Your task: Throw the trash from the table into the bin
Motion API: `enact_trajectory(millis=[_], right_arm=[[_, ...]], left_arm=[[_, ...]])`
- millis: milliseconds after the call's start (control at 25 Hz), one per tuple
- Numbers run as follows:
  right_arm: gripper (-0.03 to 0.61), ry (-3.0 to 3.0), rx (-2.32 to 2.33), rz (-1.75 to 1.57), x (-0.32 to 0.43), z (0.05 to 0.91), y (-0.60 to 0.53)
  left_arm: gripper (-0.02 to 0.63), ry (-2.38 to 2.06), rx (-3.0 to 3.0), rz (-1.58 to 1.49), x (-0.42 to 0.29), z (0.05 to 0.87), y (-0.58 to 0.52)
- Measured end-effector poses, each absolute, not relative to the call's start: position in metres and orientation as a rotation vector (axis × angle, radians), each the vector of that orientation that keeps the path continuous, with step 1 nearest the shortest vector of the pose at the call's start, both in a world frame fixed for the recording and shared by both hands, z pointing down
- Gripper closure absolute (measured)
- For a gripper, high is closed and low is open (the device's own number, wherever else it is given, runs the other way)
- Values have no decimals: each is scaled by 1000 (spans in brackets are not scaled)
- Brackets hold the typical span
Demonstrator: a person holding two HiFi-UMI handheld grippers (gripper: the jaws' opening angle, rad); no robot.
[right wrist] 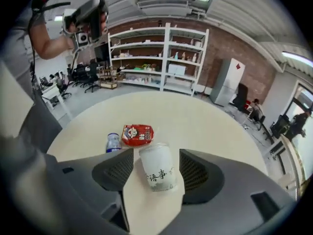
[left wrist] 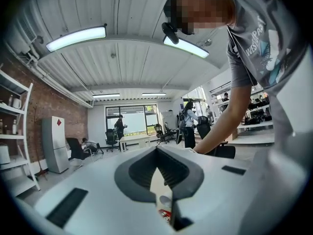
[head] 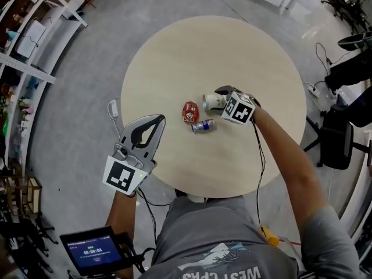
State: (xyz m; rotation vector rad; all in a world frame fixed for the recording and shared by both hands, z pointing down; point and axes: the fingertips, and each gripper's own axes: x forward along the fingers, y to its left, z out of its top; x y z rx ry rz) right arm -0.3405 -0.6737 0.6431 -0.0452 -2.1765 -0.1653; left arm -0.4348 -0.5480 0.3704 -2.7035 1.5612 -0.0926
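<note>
The table [head: 174, 51] is pale beige and the floor [head: 87, 86] grey. The cup [right wrist: 157, 168] is frosted white with black characters. The packet [right wrist: 137, 134] is red with a white patch, and the bottle [right wrist: 113, 142] is white and blue. The left gripper [left wrist: 156, 151] and right gripper [right wrist: 156, 153] are light grey with dark grey pads and black-and-white square markers.

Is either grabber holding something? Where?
Nothing is held yet. The right gripper has open jaws either side of the white cup, not pressing it. The left gripper is empty.
</note>
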Motion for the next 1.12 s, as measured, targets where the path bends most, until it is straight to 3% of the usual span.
enact_trajectory(millis=[280, 440, 720, 920, 1120], right_arm=[[291, -1953, -212, -202, -348, 713, -678], [291, -2022, -107, -177, -343, 702, -682], [291, -2313, 394, -366, -319, 518, -660], [291, -2377, 787, -494, -256, 400, -589], [291, -2290, 1130, -597, -176, 335, -502]], left_arm=[[571, 1640, -2696, -117, -447, 385, -548], [571, 1615, -2697, -109, -446, 388, -543], [571, 1454, -2717, -30, -442, 339, -512], [571, 1254, -2732, 28, -417, 312, -472], [571, 954, -2756, 82, -361, 302, -433]])
